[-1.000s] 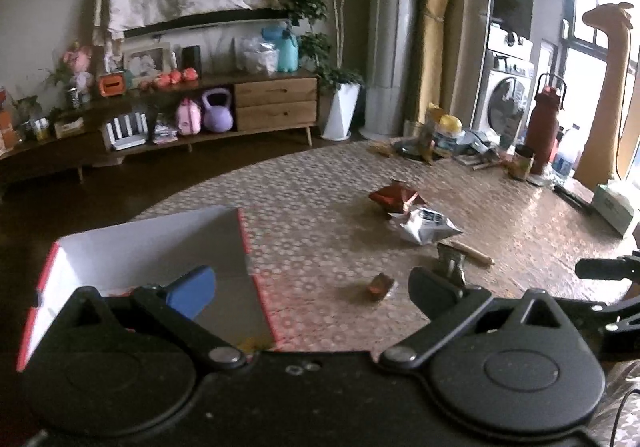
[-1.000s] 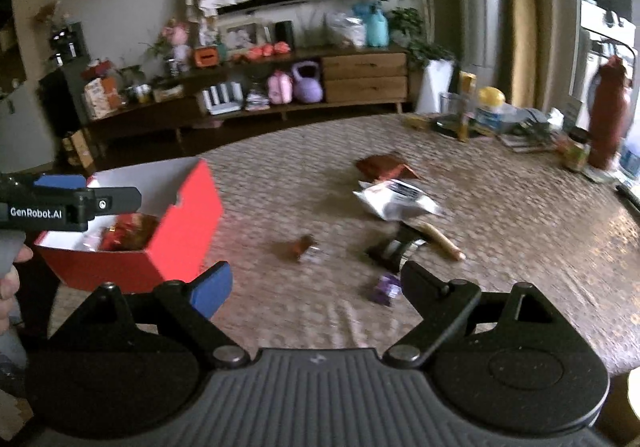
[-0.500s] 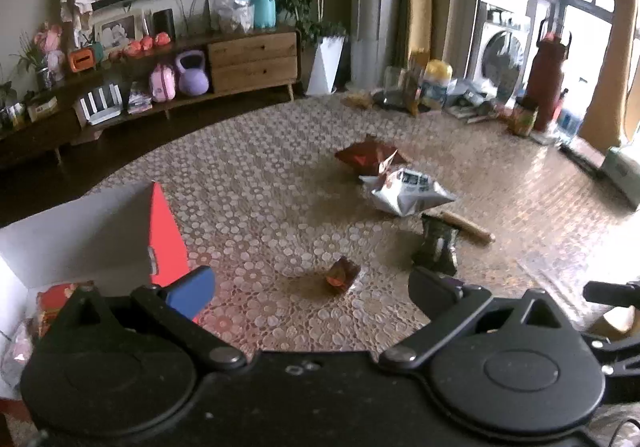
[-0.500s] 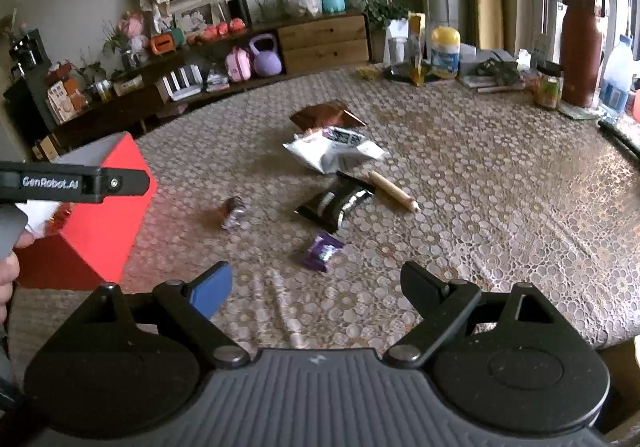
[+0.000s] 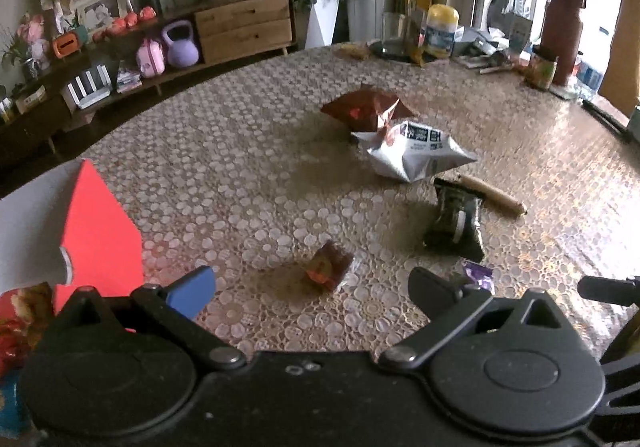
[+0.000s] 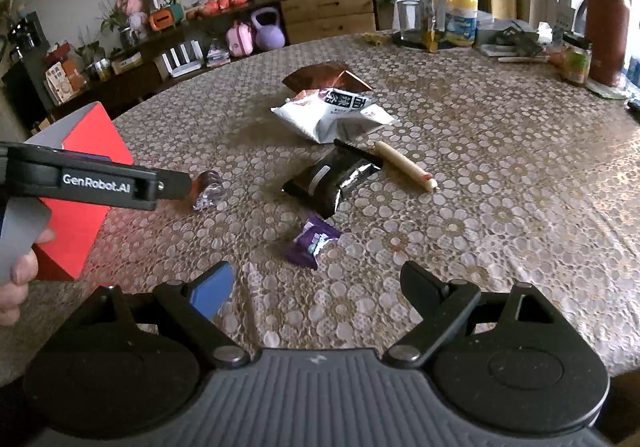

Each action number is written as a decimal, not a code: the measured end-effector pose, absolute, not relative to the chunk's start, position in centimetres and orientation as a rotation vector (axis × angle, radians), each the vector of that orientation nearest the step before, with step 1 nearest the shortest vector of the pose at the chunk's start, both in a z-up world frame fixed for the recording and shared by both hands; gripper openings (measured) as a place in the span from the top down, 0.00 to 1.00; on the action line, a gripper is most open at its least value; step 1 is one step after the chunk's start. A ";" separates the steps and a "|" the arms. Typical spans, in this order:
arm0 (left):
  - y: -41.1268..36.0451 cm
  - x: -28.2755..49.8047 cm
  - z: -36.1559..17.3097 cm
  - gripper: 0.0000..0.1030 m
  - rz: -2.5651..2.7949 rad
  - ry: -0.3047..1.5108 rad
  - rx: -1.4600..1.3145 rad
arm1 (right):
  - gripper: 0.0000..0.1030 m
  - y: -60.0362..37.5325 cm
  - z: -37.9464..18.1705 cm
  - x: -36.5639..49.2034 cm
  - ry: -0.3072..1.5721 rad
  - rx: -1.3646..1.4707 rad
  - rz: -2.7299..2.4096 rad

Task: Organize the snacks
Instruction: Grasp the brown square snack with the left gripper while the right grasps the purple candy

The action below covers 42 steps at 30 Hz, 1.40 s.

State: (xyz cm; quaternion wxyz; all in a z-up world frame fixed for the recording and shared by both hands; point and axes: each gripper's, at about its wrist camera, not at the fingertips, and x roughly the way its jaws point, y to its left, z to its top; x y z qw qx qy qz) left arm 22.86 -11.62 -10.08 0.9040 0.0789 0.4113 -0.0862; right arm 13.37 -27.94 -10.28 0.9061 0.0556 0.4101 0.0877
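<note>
Hovering empty, jaws wide — left gripper [image 5: 310, 289] over a small candy [image 5: 329, 265], right gripper [image 6: 316, 283] near the purple packet [image 6: 313, 238].

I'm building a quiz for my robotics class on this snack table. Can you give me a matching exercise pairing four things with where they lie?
Things:
1. small purple candy wrapper
2. red cardboard box
3. white crinkled snack bag
4. slim tan snack stick

Places:
A. at the table's left edge
B. touching the copper-brown foil bag
C. nearest the open right gripper
D. right of the black snack pouch

Pairs: 1-C, 2-A, 3-B, 4-D
</note>
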 end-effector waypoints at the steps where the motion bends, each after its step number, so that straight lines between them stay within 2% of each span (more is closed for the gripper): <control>1: -11.7 23.1 -10.4 0.00 -0.179 0.854 0.164 | 0.11 -27.8 -10.6 13.7 0.848 0.114 0.181; 3: -11.8 23.5 -10.8 0.00 -0.179 0.863 0.167 | 0.11 -27.5 -10.9 14.2 0.851 0.116 0.180; 10: -12.3 25.0 -12.6 0.04 -0.168 0.894 0.168 | 0.21 -26.4 -12.4 16.1 0.871 0.111 0.160; 19: -12.0 26.2 -14.4 0.27 -0.179 0.943 0.129 | 0.50 -25.6 -13.2 17.3 0.876 0.108 0.142; 23: -11.9 26.5 -14.8 0.41 -0.195 0.952 0.105 | 0.55 -25.4 -13.3 17.5 0.871 0.110 0.127; 25: -11.8 26.5 -14.9 0.43 -0.198 0.953 0.096 | 0.66 -25.3 -13.3 17.5 0.872 0.106 0.111; 30: -11.8 26.6 -14.8 0.65 -0.218 0.950 0.088 | 0.71 -25.0 -13.4 17.3 0.868 0.086 0.091; 33: -11.8 26.4 -14.7 0.68 -0.222 0.943 0.082 | 0.79 -25.0 -13.3 17.2 0.869 0.091 0.089; 42: -11.2 25.7 -14.0 0.69 -0.226 0.942 0.061 | 0.80 -25.4 -12.6 16.4 0.863 0.097 0.086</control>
